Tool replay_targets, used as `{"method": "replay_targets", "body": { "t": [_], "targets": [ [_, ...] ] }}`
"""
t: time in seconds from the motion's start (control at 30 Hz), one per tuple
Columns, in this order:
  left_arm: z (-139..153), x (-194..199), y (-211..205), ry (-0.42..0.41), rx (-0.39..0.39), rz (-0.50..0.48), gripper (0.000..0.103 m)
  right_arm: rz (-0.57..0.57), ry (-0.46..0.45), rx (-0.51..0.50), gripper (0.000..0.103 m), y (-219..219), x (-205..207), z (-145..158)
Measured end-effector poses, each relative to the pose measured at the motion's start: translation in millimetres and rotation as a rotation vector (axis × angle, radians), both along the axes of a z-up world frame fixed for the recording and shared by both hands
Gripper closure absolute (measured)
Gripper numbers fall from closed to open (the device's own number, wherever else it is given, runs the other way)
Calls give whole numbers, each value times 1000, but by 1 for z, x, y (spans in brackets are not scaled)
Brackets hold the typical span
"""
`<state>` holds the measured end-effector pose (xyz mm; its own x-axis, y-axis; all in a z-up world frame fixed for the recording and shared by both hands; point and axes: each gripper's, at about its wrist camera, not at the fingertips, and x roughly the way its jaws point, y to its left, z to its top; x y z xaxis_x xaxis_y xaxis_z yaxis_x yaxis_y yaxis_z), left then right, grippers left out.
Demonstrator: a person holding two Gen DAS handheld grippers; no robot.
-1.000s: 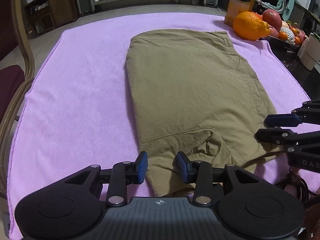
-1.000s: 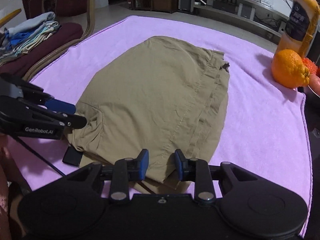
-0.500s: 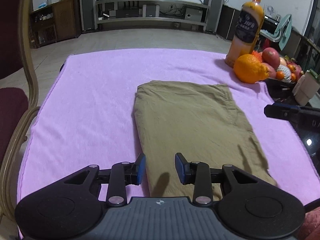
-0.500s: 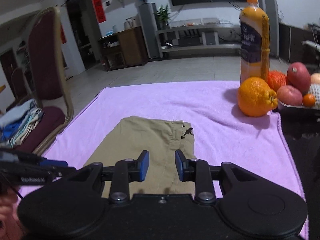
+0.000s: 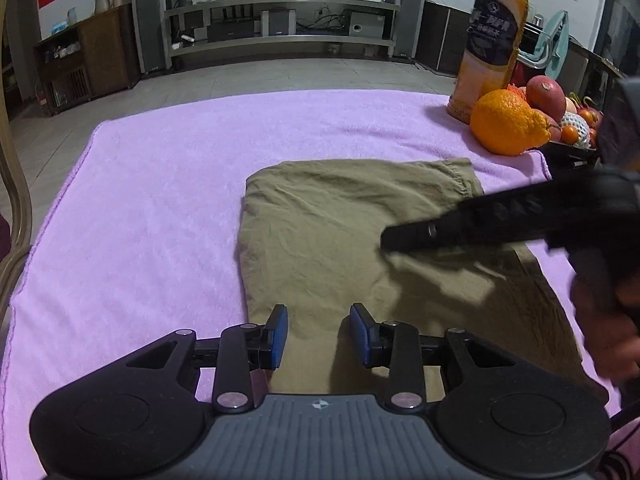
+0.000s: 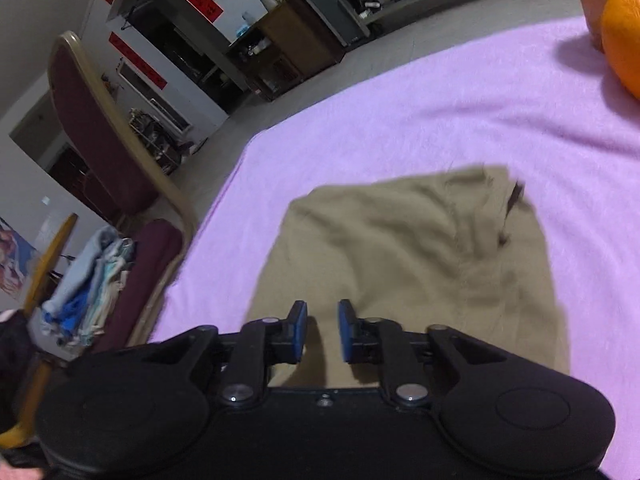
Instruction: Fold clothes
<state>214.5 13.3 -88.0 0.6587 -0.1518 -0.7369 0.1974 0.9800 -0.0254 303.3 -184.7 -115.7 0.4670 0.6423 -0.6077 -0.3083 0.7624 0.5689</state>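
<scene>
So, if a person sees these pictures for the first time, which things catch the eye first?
Probably the olive-brown folded garment lying in the middle of the bright purple towel. Next, the big orange and the juice bottle at the far right corner. The right gripper reaches over the garment, its jaws closing with nothing between them.

**Around the table's edges**

Ahead of my left gripper and to its right, a tall orange juice bottle [image 5: 494, 38] stands behind a big knobbly orange [image 5: 507, 122], with a tray of mixed fruit [image 5: 568, 120] just beyond. Off to my right gripper's left, a maroon chair [image 6: 120, 168] carries a pile of folded laundry [image 6: 86, 280]. Under everything lies a lilac towel [image 5: 160, 208].
</scene>
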Motion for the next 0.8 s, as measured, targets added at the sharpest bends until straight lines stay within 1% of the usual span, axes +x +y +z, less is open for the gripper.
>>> {"method": "replay_targets", "body": {
  "t": [0.03, 0.07, 0.1, 0.13, 0.17, 0.2, 0.27, 0.33, 0.4, 0.47, 0.5, 0.53, 0.6, 0.63, 0.67, 0.7, 0.73, 0.77, 0.8],
  "targets": [
    [0, 0, -1, -5, 5, -3, 69, -68, -43, -54, 99, -7, 6, 0],
    [0, -1, -2, -10, 11, -8, 68, -158, -79, -101, 101, -19, 13, -1],
    [0, -1, -3, -14, 19, -11, 69, -250, -88, -123, 103, -33, 19, -4],
    [0, -1, -4, -16, 27, -12, 69, -334, -82, -139, 98, -48, 23, -5],
    [0, 0, -5, -18, 32, -13, 69, -412, -79, -162, 91, -61, 26, -5],
    [1, 0, -5, -20, 32, -13, 69, -463, -83, -195, 90, -71, 26, -2],
    [4, 0, -4, -25, 25, -10, 70, -489, -73, -153, 90, -86, 22, 5],
    [10, -4, -3, -32, 0, -6, 70, -474, -72, -91, 90, -89, 13, 17],
    [18, -10, -1, -44, -34, -8, 71, -406, -96, -66, 89, -78, 3, 32],
    [23, -20, -4, -49, -63, -33, 71, -271, -112, -47, 86, -55, -7, 44],
    [22, -24, -7, -45, -67, -52, 71, -190, -121, -70, 82, -40, -13, 48],
    [19, -28, -12, -33, -63, -72, 71, -107, -130, -123, 75, -24, -21, 48],
    [6, -38, -23, -5, -46, -97, 71, 33, -129, -256, 74, 7, -36, 42],
    [1, -45, -28, -15, -30, -102, 71, 78, -112, -343, 74, 19, -44, 35],
    [0, -52, -34, -22, -14, -117, 71, 100, -111, -434, 74, 27, -52, 29],
    [0, -59, -40, -22, -3, -140, 71, 110, -132, -511, 75, 31, -63, 28],
    [0, -66, -45, -18, 1, -161, 71, 113, -147, -568, 75, 32, -72, 30],
    [0, -74, -49, -13, 0, -182, 71, 97, -133, -610, 75, 29, -80, 33],
    [-1, -82, -52, -11, 5, -195, 69, 71, -101, -625, 75, 23, -86, 35]
  ]
}}
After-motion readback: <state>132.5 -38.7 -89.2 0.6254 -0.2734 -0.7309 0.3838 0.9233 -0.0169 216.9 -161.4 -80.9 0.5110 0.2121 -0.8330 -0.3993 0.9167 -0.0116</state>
